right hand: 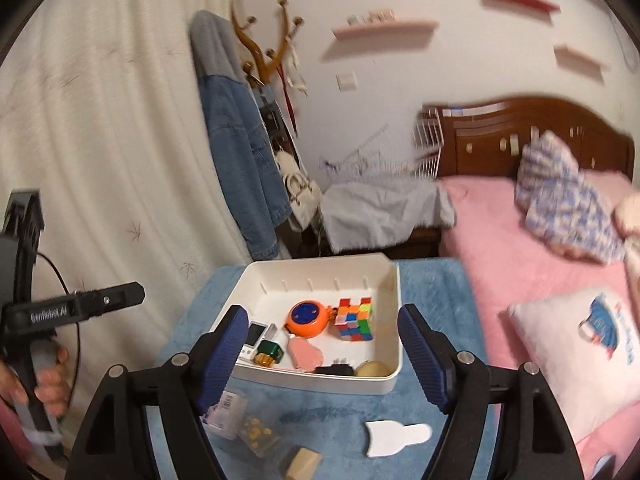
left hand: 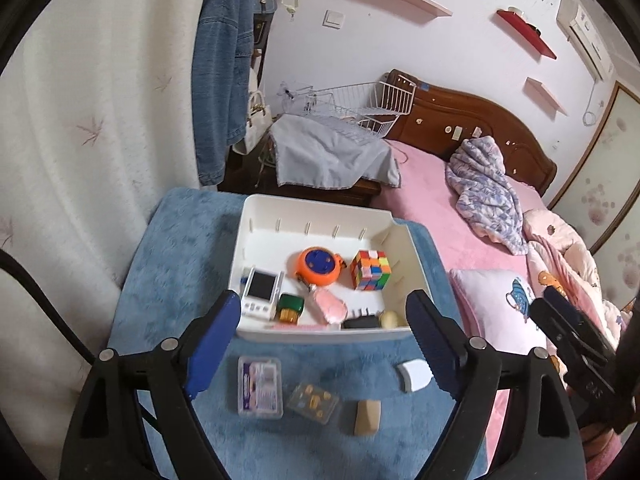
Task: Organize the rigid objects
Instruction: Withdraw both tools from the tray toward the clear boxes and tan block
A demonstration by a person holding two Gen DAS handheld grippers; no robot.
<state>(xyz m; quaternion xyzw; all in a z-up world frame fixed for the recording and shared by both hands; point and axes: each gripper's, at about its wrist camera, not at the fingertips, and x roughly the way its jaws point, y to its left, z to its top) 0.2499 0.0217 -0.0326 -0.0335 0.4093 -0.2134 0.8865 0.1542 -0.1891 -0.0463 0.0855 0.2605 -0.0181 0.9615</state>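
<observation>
White plastic tray (left hand: 256, 216) on a blue plush mat (left hand: 180, 248), seen from the left wrist. It already holds a colour cube (left hand: 370, 270), an orange round reel (left hand: 319, 266), a small white device with a dark screen (left hand: 262, 290), a green block (left hand: 291, 307), a pink piece (left hand: 328, 308), a black plug (left hand: 360, 322) and a pale rounded object (left hand: 390, 319). On the mat near the tray's front wall lie four loose items: a clear flat case (left hand: 260, 386), a small clear box of yellow bits (left hand: 314, 400), a tan block (left hand: 366, 416) and a white flat piece (left hand: 414, 374). The left gripper (left hand: 320, 340) hangs above them with jaws spread wide and nothing between them. The right gripper's body shows at the right edge.

Right wrist view, somewhat blurred. The same tray (right hand: 394, 372) sits ahead; the tan block (right hand: 304, 460), the box of yellow bits (right hand: 258, 434), the clear case (right hand: 228, 412) and the white piece (right hand: 394, 436) lie on the mat in front. The right gripper (right hand: 320, 354) is likewise wide apart and empty. A hand (right hand: 48, 380) holds the left gripper at the left edge.

Handling, as a judgement: all four look light and stiff. The clear cases are probably slick, so grip across the short sides. The white piece lies flat and thin; take it by its edges. The block offers parallel faces.
</observation>
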